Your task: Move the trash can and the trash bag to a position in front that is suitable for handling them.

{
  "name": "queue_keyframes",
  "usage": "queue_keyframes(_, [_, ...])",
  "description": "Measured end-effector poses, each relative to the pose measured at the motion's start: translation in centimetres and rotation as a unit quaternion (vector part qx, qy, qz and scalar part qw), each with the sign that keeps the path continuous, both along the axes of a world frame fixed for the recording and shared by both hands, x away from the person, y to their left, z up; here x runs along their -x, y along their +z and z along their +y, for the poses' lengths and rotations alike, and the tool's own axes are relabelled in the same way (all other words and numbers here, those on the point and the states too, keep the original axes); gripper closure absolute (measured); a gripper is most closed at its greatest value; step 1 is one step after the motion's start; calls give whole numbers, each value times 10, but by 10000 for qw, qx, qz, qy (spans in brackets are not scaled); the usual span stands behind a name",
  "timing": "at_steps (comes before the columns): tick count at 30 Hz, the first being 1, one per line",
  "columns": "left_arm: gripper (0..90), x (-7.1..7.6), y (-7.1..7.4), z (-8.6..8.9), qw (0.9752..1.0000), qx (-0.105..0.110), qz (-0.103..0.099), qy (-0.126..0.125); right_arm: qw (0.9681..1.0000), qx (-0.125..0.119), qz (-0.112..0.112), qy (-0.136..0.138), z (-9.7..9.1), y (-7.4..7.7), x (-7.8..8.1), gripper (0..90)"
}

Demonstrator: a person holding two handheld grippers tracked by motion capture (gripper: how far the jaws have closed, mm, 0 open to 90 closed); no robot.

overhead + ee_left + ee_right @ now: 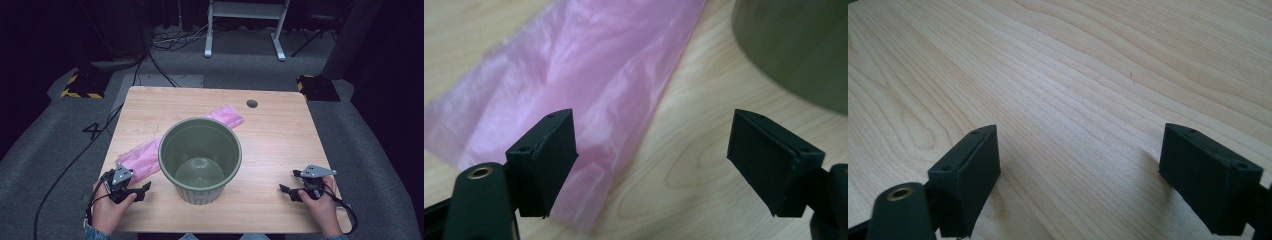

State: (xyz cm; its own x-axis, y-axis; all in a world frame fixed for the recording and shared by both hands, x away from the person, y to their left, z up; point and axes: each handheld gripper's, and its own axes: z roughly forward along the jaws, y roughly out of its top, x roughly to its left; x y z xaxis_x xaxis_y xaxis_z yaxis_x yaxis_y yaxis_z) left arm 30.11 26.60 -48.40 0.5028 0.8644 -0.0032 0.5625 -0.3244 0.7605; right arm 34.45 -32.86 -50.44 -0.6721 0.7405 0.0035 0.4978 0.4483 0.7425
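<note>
A green plastic pot [200, 159] stands upright and empty in the middle of the wooden table [280, 145]. Behind and to its left lies a flat pink plastic bag [145, 155], partly hidden by the pot. My left gripper [145, 191] rests at the table's front left, open, its jaws wide apart just short of the bag's near end [589, 90]; the pot's wall [794, 45] is at the upper right of the left gripper view. My right gripper [286, 190] rests at the front right, open, with bare wood [1078, 100] between its jaws.
A small dark grommet hole [252, 103] sits near the table's far right edge. Grey carpet, cables [150, 60] and a white desk frame [245, 25] lie beyond the table. Yellow-black striped bases [82, 85] stand on the floor at both far corners.
</note>
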Motion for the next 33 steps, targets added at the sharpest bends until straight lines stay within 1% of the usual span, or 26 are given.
queue_keyframes(1, [198, 0, 4, -1, 10000, 16, -33, -20, 10000, 0, 0, 1, 0, 0, 0, 163])
queue_keyframes(2, [199, 0, 4, -1, 10000, 16, -33, -20, 10000, 2, -3, -4, 0, 0, 0, 164])
queue_keyframes(5, [206, -3, 14, -2, 9999, 66, -144, -66, 10000, 0, 0, 0, 0, 0, 0, 164])
queue_keyframes(6, [209, -3, 14, -2, 9999, 66, -144, -66, 10000, 0, 0, 0, 0, 0, 0, 164])
queue_keyframes(7, [215, -6, 20, -3, 9997, 107, -197, -84, 10000, 2, -1, 0, 0, 0, 0, 164])
queue_keyframes(8, [219, -6, 20, -3, 9997, 107, -197, -84, 10000, 2, -1, 0, 0, 0, 0, 164])
queue_keyframes(10, [222, -10, 26, -5, 9993, 213, -272, -131, 10000, 2, 0, 0, 0, 0, 0, 164])
queue_keyframes(12, [226, -11, 28, -5, 9992, 233, -303, -142, 10000, 1, 0, 0, 0, 0, 0, 164])
queue_keyframes(13, [227, -16, 34, -7, 9987, 289, -394, -161, 10000, 2, -1, 0, 0, 0, 0, 164])
queue_keyframes(14, [230, -18, 37, -7, 9984, 302, -436, -169, 10000, 2, -1, 0, 0, 0, 0, 164])
queue_keyframes(15, [233, -18, 37, -7, 9984, 302, -436, -169, 10000, 2, -1, 0, 0, 0, 0, 164])
queue_keyframes(16, [233, -21, 40, -8, 9981, 323, -488, -185, 10000, 2, 0, 0, 0, 0, 0, 164])
queue_keyframes(17, [239, -26, 45, -10, 9976, 368, -561, -173, 10000, 1, 0, -1, 0, 0, 0, 164])
queue_keyframes(18, [243, -26, 45, -10, 9976, 368, -561, -173, 10000, 1, 0, -1, 0, 0, 0, 164])
queue_keyframes(20, [250, -35, 48, -11, 9973, 289, -664, -146, 10000, 2, 0, 0, 0, 0, 0, 164])
queue_keyframes(21, [261, -44, 47, -12, 9967, 336, -726, -115, 10000, 2, 0, -1, 0, 0, 0, 164])
queue_keyframes(22, [263, -44, 47, -12, 9967, 336, -726, -115, 10000, 2, 0, -1, 0, 0, 0, 164])
queue_keyframes(23, [263, -53, 44, -14, 9969, 274, -729, -103, 10000, 2, 0, -1, 0, 0, 0, 164])
queue_keyframes(24, [262, -58, 42, -16, 9970, 236, -726, -122, 10000, 2, 0, 0, 0, 0, 0, 164])
queue_keyframes(25, [263, -62, 40, -18, 9970, 247, -717, -145, 10000, 1, 1, -1, 0, 0, 0, 164])
queue_keyframes(26, [262, -67, 37, -22, 9968, 250, -733, -208, 10000, 2, 0, -1, 0, 0, 0, 164])
queue_keyframes(28, [262, -76, 31, -28, 9965, 286, -701, -358, 10000, 0, 0, 1, 0, 0, 0, 164])
queue_keyframes(30, [262, -83, 26, -35, 9961, 375, -663, -436, 10000, 2, 0, 0, 0, 0, 0, 164])
queue_keyframes(32, [266, -87, 22, -41, 9953, 519, -652, -496, 10000, 0, 0, 1, 0, 0, 0, 164])
queue_keyframes(33, [268, -88, 20, -47, 9942, 635, -643, -577, 10000, 0, 2, 3, 0, 0, 0, 164])
